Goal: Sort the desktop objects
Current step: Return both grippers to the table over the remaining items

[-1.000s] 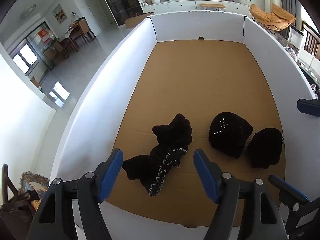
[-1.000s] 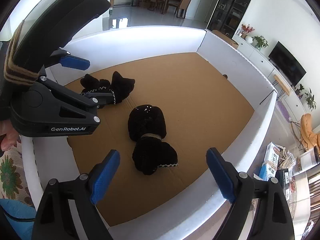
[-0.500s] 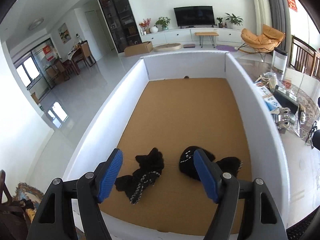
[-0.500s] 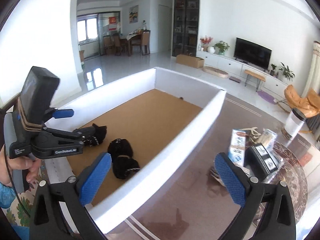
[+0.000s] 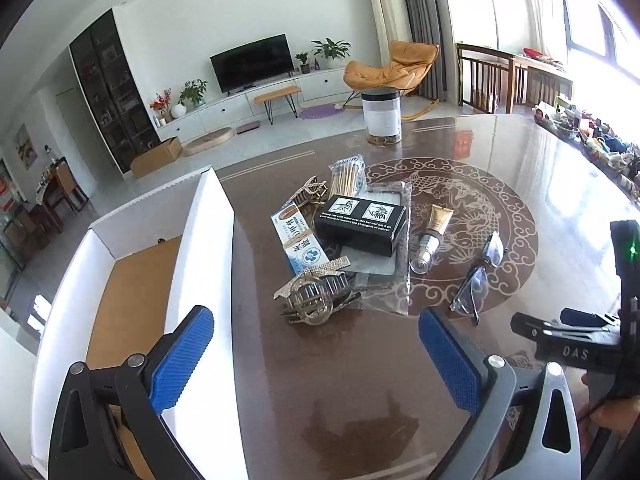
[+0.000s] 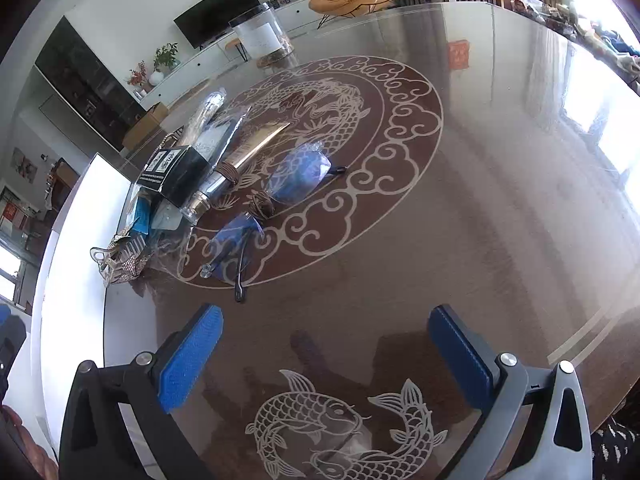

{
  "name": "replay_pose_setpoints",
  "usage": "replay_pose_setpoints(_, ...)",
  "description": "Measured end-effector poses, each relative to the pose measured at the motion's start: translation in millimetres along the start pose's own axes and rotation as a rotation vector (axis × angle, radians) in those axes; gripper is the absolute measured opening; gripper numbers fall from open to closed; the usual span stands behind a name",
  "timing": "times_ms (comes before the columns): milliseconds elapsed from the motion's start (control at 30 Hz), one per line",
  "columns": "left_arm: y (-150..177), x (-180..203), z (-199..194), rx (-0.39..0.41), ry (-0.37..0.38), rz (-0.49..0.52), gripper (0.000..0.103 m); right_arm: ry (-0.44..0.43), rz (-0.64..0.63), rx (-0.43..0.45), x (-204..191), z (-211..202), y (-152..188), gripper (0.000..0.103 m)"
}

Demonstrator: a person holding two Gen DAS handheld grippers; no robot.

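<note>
One black box [image 5: 360, 222], one blue-and-white carton [image 5: 298, 240], one pair of glasses [image 5: 478, 272], one tube [image 5: 432, 236], two sparkly hair clips [image 5: 312, 296], one packet of sticks [image 5: 347, 176], one clear jar [image 5: 381, 116], one white bin [image 5: 204, 248]

You are working in a home, in an open living room. Against the far wall sits a flat television [image 5: 253, 62] on a long white low cabinet [image 5: 248, 106], flanked by potted plants [image 5: 331, 49]. An orange lounge chair [image 5: 390, 70] stands by grey curtains [image 5: 420, 20], and a tall dark glass-fronted display cabinet [image 5: 114, 92] fills the left wall. Further left you can see wooden dining chairs [image 5: 66, 188]. The glossy brown tabletop [image 5: 520, 148], with its ornamental fish pattern [image 6: 340, 432], is household furniture too
</note>
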State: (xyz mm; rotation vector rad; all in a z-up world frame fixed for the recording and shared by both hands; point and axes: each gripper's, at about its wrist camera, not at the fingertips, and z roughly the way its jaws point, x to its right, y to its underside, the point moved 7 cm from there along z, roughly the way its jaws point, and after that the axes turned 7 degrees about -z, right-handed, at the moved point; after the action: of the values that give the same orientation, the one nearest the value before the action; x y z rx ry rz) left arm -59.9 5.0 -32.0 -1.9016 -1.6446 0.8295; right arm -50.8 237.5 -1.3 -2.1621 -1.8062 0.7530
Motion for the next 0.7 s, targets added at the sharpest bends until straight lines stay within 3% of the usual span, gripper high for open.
replay_pose_setpoints(267, -25, 12, 83, -0.075, -0.037, 0.094, 0.103, 0.026, -0.041, -0.011, -3, 6, 8, 0.103)
replay_pose_setpoints(367, -21, 11, 116, -0.152, -0.051, 0.083, 0.103, 0.035, -0.052, -0.013, -4, 5, 8, 0.103)
replay_pose_setpoints(500, 9, 14, 130, -0.247, 0.050, 0.031, 0.103, 0.028, -0.051, -0.017, -5, 4, 8, 0.103)
replay_pose_setpoints(600, 31, 23, 109, -0.258, 0.128, 0.071, 0.103, 0.027, -0.043, -0.015, -4, 4, 6, 0.103)
replay_pose_setpoints(700, 44, 34, 78, -0.282, 0.277, 0.053, 0.103, 0.030, -0.041, -0.011, -5, 4, 5, 0.103)
